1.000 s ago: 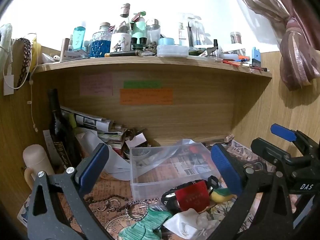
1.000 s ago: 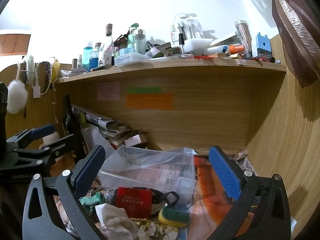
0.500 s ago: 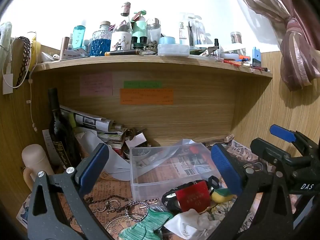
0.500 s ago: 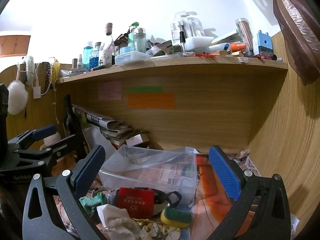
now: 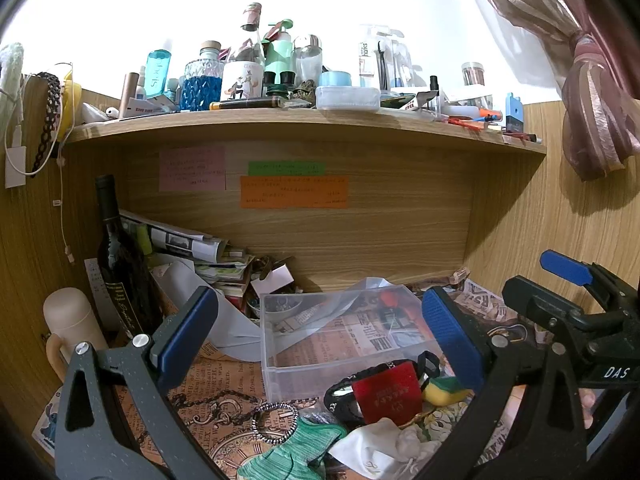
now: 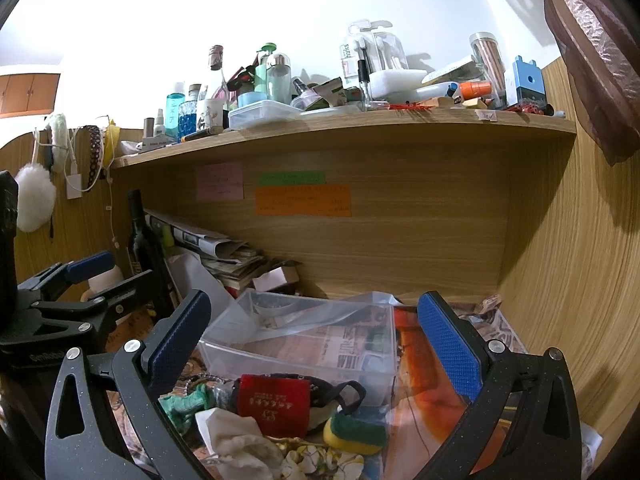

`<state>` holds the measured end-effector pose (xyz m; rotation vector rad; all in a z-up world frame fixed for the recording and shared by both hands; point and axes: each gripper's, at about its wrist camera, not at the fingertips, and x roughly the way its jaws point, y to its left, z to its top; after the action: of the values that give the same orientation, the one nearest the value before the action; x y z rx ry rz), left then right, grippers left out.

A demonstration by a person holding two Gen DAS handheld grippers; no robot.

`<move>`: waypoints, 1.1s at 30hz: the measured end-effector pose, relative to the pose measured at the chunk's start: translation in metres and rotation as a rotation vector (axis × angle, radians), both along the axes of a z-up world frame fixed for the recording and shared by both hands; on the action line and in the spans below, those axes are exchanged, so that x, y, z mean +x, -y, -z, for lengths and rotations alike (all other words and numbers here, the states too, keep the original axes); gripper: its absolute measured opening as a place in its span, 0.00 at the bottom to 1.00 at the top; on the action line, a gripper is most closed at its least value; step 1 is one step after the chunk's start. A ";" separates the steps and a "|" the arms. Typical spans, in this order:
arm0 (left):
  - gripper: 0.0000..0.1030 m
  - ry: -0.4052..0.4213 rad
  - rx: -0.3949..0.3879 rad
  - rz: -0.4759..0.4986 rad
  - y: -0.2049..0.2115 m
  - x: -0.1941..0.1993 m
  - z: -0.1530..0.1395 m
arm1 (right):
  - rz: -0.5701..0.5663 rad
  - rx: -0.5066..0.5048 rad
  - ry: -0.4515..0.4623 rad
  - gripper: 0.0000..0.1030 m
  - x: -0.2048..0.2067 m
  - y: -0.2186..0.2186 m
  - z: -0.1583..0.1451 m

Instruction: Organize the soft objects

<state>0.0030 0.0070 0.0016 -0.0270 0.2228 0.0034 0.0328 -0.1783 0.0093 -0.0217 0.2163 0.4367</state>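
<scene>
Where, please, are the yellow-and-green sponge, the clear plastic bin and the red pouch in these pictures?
yellow-and-green sponge (image 6: pixel 354 432): right wrist view, on its green scouring top.
clear plastic bin (image 5: pixel 320 374): left wrist view, on its near front wall.
red pouch (image 6: pixel 272 404): right wrist view, on the middle of its red face.

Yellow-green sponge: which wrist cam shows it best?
Right wrist. The sponge lies fully visible between the open right hand-held gripper fingers, green top and yellow base clear. In the left wrist view the sponge is partly hidden behind that gripper's finger.
</scene>
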 end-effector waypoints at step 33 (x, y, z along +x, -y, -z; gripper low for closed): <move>1.00 0.002 -0.002 -0.001 -0.004 -0.003 0.003 | -0.005 0.010 0.001 1.00 -0.003 0.001 0.000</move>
<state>0.0003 0.0114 -0.0018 -0.0286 0.2211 0.0040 0.0294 -0.1793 0.0096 -0.0128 0.2129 0.4422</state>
